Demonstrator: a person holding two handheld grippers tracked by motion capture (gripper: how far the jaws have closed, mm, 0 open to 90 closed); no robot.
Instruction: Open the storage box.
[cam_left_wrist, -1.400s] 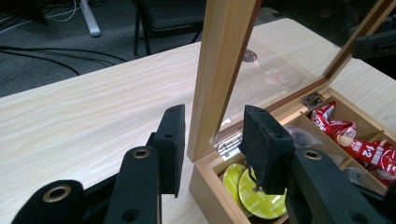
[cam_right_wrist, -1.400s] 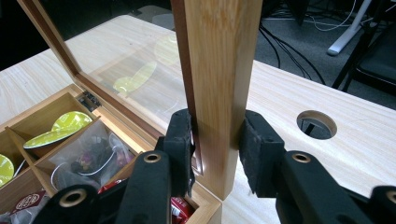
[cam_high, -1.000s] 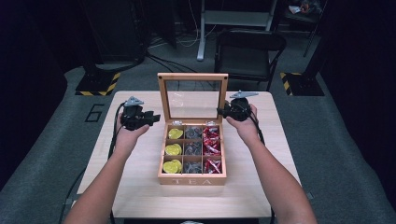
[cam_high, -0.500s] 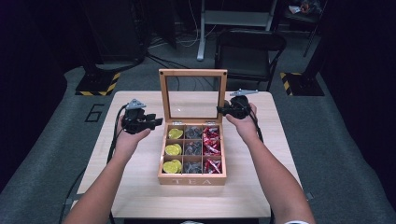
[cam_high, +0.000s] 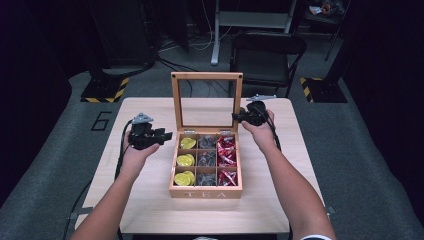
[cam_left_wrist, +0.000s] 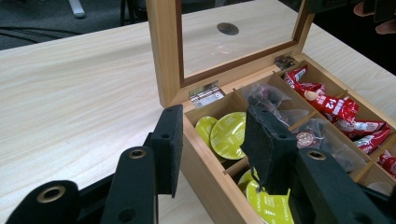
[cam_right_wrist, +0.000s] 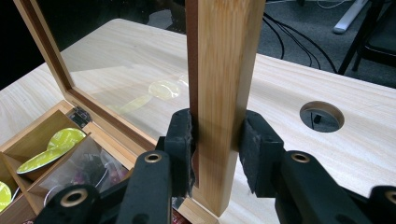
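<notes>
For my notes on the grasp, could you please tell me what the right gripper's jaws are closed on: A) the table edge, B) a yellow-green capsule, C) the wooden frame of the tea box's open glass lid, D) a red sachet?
C: in the right gripper view, the right gripper pads press both faces of the wooden frame of the upright glass lid.

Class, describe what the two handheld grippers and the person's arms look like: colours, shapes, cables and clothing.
Both grippers, the left gripper and the right gripper, are black, each topped by a grey three-cornered plate, with a black cable trailing back along the arm. Their jaws are black bars with brass-ringed holes and flat, dark, felt-like pads. The forearms are bare, without sleeves.
</notes>
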